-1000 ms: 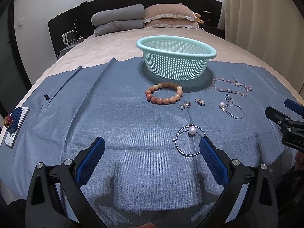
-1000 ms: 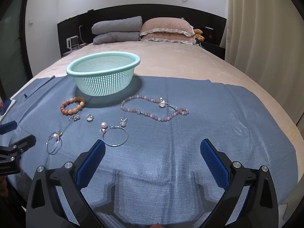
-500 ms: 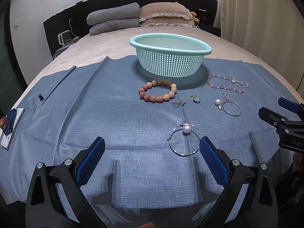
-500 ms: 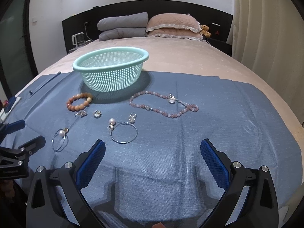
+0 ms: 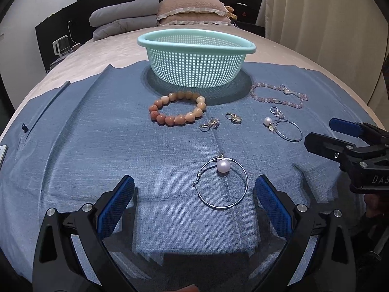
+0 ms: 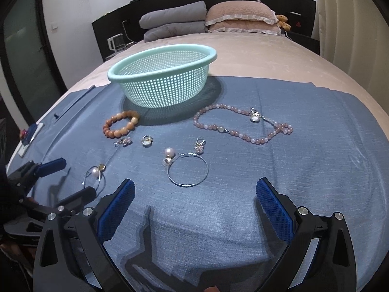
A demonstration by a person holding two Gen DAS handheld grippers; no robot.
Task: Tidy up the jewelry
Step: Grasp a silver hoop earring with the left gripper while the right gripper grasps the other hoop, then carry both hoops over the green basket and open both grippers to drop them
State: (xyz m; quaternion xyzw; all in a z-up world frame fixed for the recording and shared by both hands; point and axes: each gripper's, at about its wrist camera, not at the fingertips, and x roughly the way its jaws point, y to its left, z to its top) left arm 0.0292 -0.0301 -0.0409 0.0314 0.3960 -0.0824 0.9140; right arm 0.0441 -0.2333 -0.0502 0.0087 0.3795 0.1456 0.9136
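My left hand-held gripper [image 5: 194, 196] has its jaws spread wide, nothing between the blue pads [image 5: 114, 206]. It hovers over the near edge of the blue cloth [image 5: 97, 146] that covers the bed [image 6: 267, 56]. A silver hoop earring with a pearl [image 5: 222, 182] lies flat on the cloth just ahead of this gripper, between the lines of its two fingers and closer to the right one.

My right hand-held gripper [image 6: 194, 199] is likewise spread and empty, held over the near edge of the cloth. A second pearl hoop earring [image 6: 188, 169] lies just ahead of it, left of the gripper's centreline.

Farther in, three small charm earrings lie on the cloth: one [image 6: 124, 141] and another [image 6: 147, 141] side by side, and a third [image 6: 199, 145] touching the top of the second hoop. Beyond the first two, an orange bead bracelet [image 5: 178, 112] lies just beside the basket's base. A pink bead necklace [image 6: 243, 125] lies toward the right edge of the cloth, near the basket but apart from it.

The mint-green mesh basket [image 5: 197, 59] stands upright at the far edge of the cloth; no jewelry is visible inside it.

At the head of the bed are grey folded blankets [image 6: 173, 23] and pink pillows [image 6: 240, 17].
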